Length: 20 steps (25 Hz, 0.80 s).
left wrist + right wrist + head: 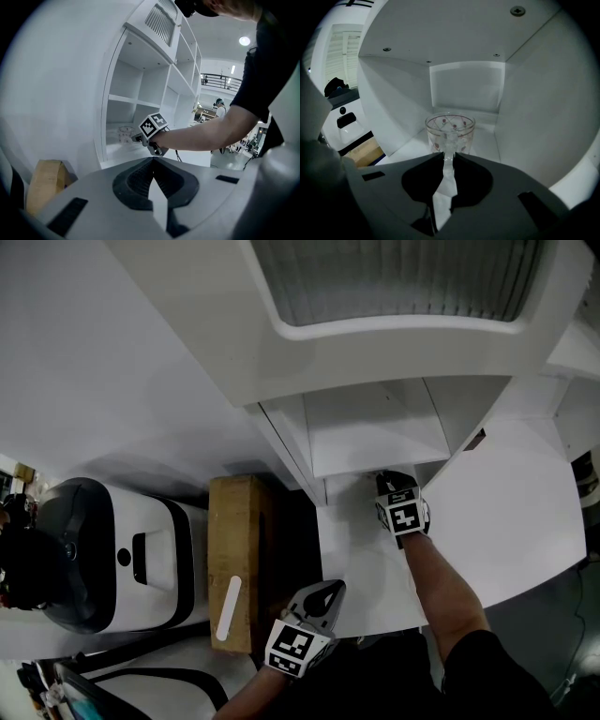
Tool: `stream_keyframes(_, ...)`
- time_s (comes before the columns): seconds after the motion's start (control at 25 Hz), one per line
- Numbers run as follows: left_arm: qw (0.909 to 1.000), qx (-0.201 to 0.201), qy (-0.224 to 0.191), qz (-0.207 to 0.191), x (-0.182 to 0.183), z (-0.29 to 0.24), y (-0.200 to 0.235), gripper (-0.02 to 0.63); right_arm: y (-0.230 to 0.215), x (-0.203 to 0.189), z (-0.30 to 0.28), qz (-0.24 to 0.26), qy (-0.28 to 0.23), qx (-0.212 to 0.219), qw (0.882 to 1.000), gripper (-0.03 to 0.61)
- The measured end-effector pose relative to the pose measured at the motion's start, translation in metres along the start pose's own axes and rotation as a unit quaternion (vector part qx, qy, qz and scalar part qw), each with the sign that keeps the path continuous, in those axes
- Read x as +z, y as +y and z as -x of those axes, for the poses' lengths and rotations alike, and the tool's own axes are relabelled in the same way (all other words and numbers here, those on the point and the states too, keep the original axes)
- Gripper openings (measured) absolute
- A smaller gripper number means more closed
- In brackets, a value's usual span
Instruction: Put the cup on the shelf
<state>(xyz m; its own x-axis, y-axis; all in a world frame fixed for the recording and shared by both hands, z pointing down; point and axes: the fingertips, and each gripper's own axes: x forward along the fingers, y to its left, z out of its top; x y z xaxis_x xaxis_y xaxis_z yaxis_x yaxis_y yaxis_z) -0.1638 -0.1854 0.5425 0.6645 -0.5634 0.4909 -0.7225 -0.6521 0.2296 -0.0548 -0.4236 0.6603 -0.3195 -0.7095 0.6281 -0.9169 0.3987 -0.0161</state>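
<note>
Right gripper [449,157]: jaws narrow, pinched on the handle of the cup [450,130], a clear glass with small red dots. The cup is upright inside the lowest open compartment of the white shelf [534,117], near the front and roughly centred between the side walls. Its base is hidden behind the jaws. From the left gripper view it looks on or just above the compartment floor, can't tell which. Left gripper [153,161]: jaws closed, nothing in them, held back low outside the shelf and pointed at the right one. Step, as I read it: placement, cup in the bay but not let go. Next move needs a confirmed touchdown, then open the jaws just enough to clear the handle and pull straight back so the handle isn't dragged. Glass on a smooth white panel will probably slide or tip if snagged. Shelf floor is bare and flat, with plenty of depth behind the cup. Around it: white ledge [487,512] in front of the shelf, a cardboard box [234,549] and a white-and-black machine [122,559] off to the left. An open hall with a ceiling light [244,41] lies beyond.
</note>
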Motion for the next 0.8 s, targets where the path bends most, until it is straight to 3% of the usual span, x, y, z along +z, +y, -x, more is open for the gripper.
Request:
stream_keyframes(0.4, 1.0, 0.005, 0.002, -0.004, -0.004, 0.001, -0.003, 0.005, 0.002, -0.006, -0.002, -0.002, 0.021, 0.02, 1.0, 0.03)
stream_keyframes(0.56, 1.0, 0.007, 0.003, -0.004, -0.007, 0.001, -0.006, 0.005, 0.001, -0.011, 0.004, -0.009, 0.026, 0.024, 0.999, 0.098)
stream_keyframes(0.8, 0.9999, 0.005, -0.01, -0.006, 0.0, -0.002, -0.013, 0.005, -0.003, -0.014, 0.024, -0.002, 0.023, 0.018, 1.0, 0.111)
